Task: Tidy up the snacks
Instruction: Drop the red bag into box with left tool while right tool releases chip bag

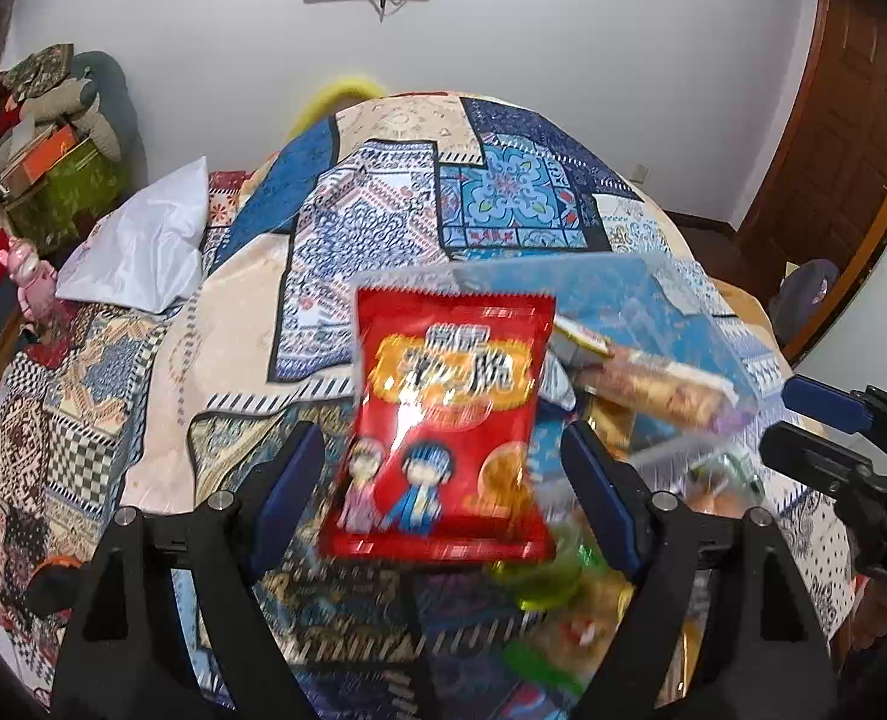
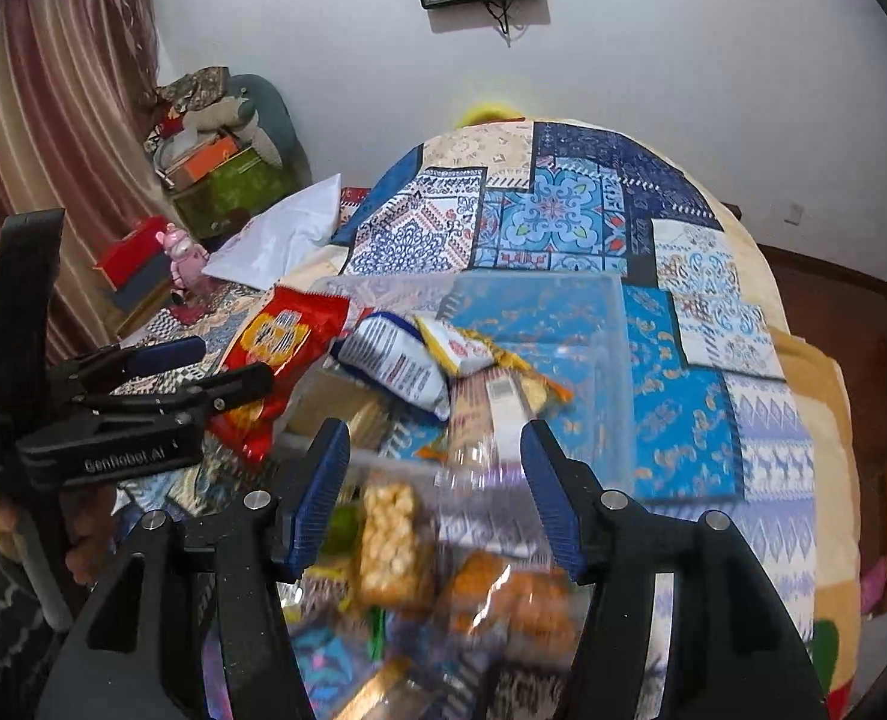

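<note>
The glossy red foil snack packet printed with two cartoon children sits between the blue-padded fingers of the left gripper, which stand spread wide on either side of it with gaps showing; the picture is blurred and whether anything touches it I cannot tell. Only the right wrist view shows this packet from the side, crinkled, beside the left rim of the clear plastic storage bin. That view also shows inside the bin: a white and blue pillow pack and a yellow-edged wrapper. The right gripper is spread apart above a transparent pack of golden puffed squares, gripping nothing. Everything lies on a soft blue and cream patchwork bedspread.
</note>
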Available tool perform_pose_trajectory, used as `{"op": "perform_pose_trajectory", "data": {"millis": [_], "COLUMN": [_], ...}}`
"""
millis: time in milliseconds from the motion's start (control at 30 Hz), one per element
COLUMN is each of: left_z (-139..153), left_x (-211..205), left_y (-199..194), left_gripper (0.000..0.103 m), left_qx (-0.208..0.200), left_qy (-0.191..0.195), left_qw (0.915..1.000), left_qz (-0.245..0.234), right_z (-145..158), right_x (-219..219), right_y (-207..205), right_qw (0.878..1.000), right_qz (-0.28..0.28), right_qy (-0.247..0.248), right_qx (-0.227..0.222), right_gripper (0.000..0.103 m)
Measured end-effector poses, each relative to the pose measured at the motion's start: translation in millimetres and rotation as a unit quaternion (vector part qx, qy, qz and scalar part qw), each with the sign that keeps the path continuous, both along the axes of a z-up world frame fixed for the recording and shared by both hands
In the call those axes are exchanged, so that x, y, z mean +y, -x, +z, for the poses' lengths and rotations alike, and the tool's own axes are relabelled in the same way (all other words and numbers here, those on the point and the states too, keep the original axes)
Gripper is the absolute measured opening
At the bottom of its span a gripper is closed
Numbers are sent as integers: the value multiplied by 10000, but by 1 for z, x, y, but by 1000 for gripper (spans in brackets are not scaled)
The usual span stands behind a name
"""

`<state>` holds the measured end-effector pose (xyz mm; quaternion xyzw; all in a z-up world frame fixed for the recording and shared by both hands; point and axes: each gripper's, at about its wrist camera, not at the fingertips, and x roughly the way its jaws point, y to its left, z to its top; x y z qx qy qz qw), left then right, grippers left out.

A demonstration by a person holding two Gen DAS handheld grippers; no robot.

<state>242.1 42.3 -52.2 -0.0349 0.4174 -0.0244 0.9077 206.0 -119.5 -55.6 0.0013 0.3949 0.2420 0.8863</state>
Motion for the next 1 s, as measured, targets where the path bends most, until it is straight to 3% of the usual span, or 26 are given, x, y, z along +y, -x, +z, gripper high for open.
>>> {"op": "perform_pose_trajectory", "data": {"millis": [200, 333, 667, 867, 1000], "left_z": [-10, -22, -29, -32, -21], "left_x": [5, 8, 5, -6, -11], "left_y": [5, -9, -47, -40, -19], "left_gripper": [81, 70, 67, 67, 68], "left_qx": [75, 123, 178, 174, 132], "left_qy": [-46, 211, 278, -12, -3], "left_qw": [9999, 9996, 9984, 9994, 9999], "left_qz": [88, 138, 457, 294, 5], "right_z": [-7, -15, -23, -29, -32], "right_x": [-4, -5, -14, -15, -12], "right_y": [22, 26, 22, 26, 35], "right_qw": [9999, 9998, 9996, 9992, 9991], "right_qz": [10, -23, -129, -113, -65], "right_qy": [-47, -57, -85, -129, -80], "right_qx": [108, 177, 231, 362, 414], "right_gripper": [56, 56, 56, 56, 56]}}
